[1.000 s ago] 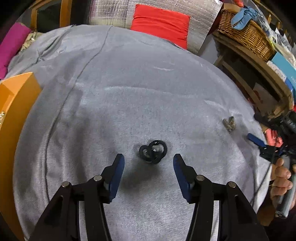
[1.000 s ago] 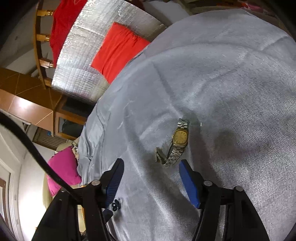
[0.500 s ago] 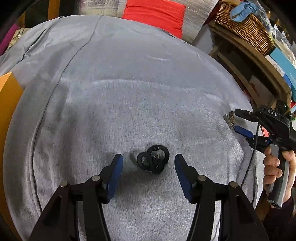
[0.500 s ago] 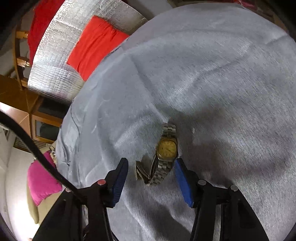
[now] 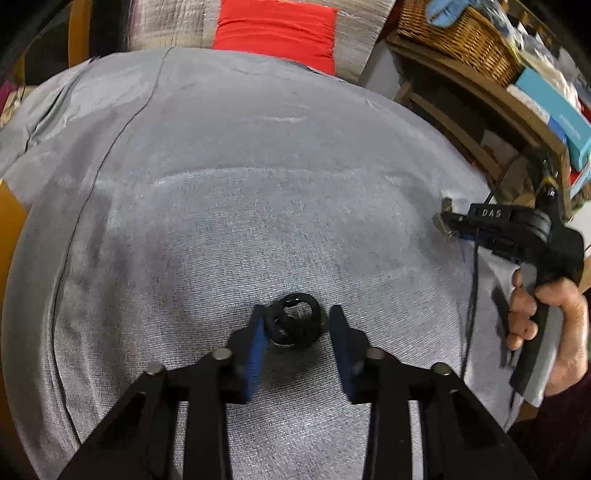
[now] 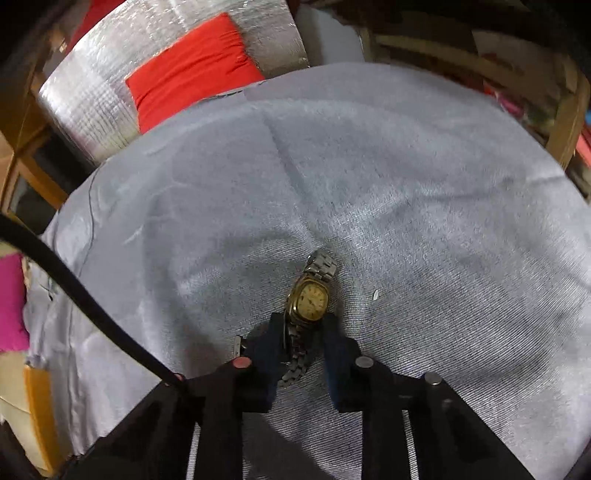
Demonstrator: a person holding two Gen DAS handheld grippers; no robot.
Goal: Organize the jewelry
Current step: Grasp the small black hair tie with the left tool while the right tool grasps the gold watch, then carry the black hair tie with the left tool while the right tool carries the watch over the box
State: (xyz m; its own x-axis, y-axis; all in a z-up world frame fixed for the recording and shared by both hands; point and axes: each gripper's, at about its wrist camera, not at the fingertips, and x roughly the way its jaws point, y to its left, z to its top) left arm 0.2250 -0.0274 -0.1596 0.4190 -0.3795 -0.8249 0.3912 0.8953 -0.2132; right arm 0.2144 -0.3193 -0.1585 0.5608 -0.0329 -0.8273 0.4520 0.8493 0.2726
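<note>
Jewelry lies on the grey cloth (image 5: 258, 206) in two places, one piece at each gripper. Between the fingers of the left gripper (image 5: 295, 328) sit the black rings (image 5: 293, 323), a small cluster of dark loops linked together; the left blue pad (image 5: 255, 350) touches the cluster on its side, while the right pad stands just beside it with a narrow gap; the jaws are spread only a little wider than the rings and do not yet pinch them. Farther to the right of these jaws, a hand (image 5: 546, 325) holds the handle of the right gripper (image 5: 448, 223), whose tips reach a small metal piece at the edge of the cloth. Beyond the cloth a red cushion (image 5: 275, 33) leans on a silver quilted sheet (image 5: 360, 29), and a wicker basket (image 5: 461, 33) stands on a wooden shelf to the far right.

In the right wrist view, the wristwatch (image 6: 308, 299) lies between the fingers of the right gripper (image 6: 303, 328); its gold face is just ahead of the tips, and its steel band runs back between the pads; the jaws are narrowed around the band, the left pad seems to touch it, but I cannot tell if it is really clamped. A black cable (image 6: 85, 302) crosses to the left of the jaws; far behind, the red cushion (image 6: 192, 77) shows again.
</note>
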